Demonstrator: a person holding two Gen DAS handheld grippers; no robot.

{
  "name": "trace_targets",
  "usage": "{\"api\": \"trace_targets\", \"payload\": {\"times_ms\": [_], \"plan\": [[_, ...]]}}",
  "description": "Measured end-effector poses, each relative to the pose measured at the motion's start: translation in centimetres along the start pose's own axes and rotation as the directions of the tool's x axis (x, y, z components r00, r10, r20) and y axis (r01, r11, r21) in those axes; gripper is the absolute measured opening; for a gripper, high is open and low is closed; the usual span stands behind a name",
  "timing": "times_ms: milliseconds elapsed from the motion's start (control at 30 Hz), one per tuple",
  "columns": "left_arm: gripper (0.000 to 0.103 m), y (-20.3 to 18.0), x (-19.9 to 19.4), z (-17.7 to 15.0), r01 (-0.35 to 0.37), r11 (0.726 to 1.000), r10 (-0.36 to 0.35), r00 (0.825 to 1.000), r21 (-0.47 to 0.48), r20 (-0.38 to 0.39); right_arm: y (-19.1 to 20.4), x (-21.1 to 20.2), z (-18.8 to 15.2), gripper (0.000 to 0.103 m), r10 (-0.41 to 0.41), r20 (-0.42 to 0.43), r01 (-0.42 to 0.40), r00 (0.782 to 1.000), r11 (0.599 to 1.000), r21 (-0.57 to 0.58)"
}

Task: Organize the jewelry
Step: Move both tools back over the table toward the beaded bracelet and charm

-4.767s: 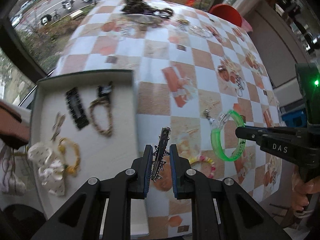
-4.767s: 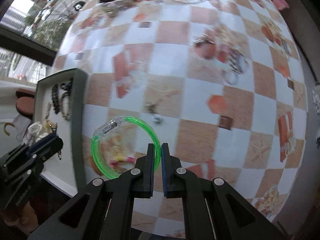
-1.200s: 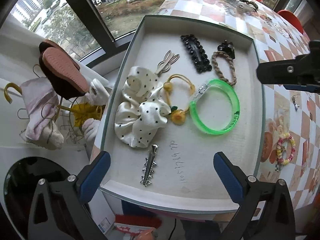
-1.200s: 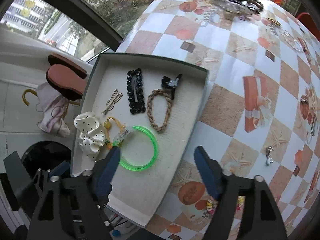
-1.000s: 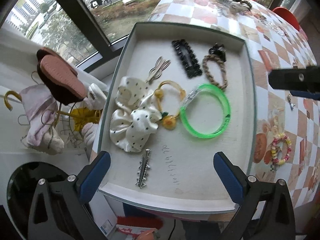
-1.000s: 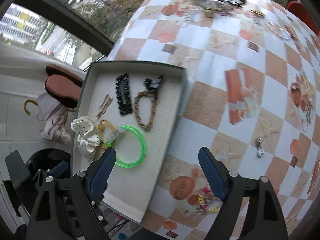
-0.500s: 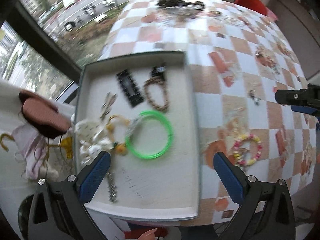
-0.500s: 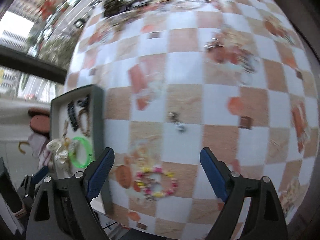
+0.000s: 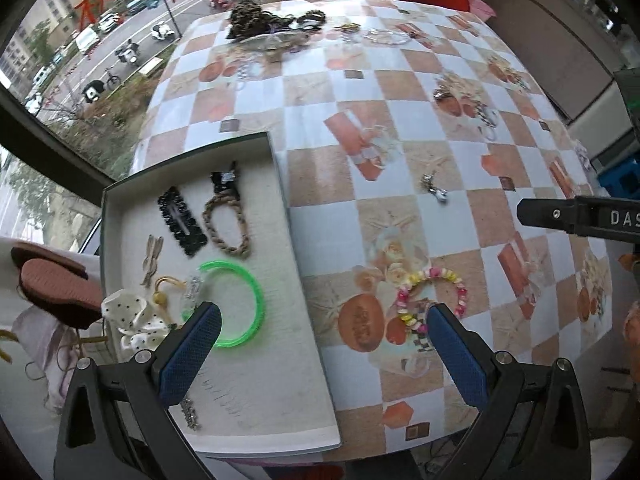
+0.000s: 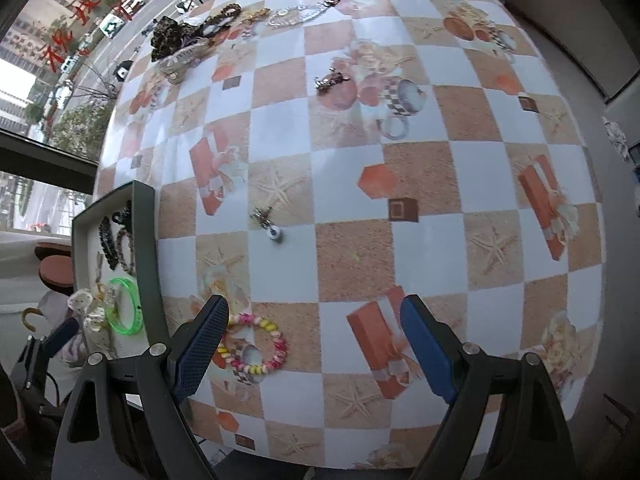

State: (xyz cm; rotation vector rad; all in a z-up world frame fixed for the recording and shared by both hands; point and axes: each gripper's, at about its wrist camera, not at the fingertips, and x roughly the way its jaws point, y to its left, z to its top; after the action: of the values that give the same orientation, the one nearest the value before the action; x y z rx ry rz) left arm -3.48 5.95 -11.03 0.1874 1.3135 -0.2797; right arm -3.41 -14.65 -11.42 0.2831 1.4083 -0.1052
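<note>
At the table's left edge, a shallow grey-walled tray with a pale liner [image 9: 280, 208] gathers the sorted pieces: a translucent green plastic bangle [image 9: 252, 300], a braided brown hair tie [image 9: 228, 228] and a black beaded clip [image 9: 182, 226]. The left gripper [image 9: 320, 340] hangs above, fingers spread wide and holding nothing. Just right of the tray, a pastel beaded bracelet [image 10: 256, 344] lies loose on the checked orange-and-white tablecloth [image 10: 420, 180], likely next for collection, under the right gripper [image 10: 316, 344], also spread wide and empty. Its arm reads "DAS"; faint writing on the liner is illegible.
</note>
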Motion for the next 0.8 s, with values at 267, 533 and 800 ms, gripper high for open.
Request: {"api": "trace_targets", "payload": {"times_ms": [267,533,800], "plan": [[0.103,-1.3,-0.1,-0.1,0.047,0.999,-0.047,0.999,-0.004,-0.020,-0.5,0.6,0.3,0.089,-0.016,-0.053,0.015,0.998,1.000,-0.021],[0.103,-3.9,1.4,0.2,0.021,0.997,-0.026,0.997,-0.073,-0.073,-1.6,1.1,3.0,0.089,-0.007,-0.072,0.000,0.997,0.996,-0.093],[0.103,-5.6,3.7,-0.3,0.000,0.974,-0.030,0.991,-0.227,-0.128,-1.5,1.9,5.4,0.090,0.000,-0.098,-0.022,0.995,0.974,-0.224]]}}
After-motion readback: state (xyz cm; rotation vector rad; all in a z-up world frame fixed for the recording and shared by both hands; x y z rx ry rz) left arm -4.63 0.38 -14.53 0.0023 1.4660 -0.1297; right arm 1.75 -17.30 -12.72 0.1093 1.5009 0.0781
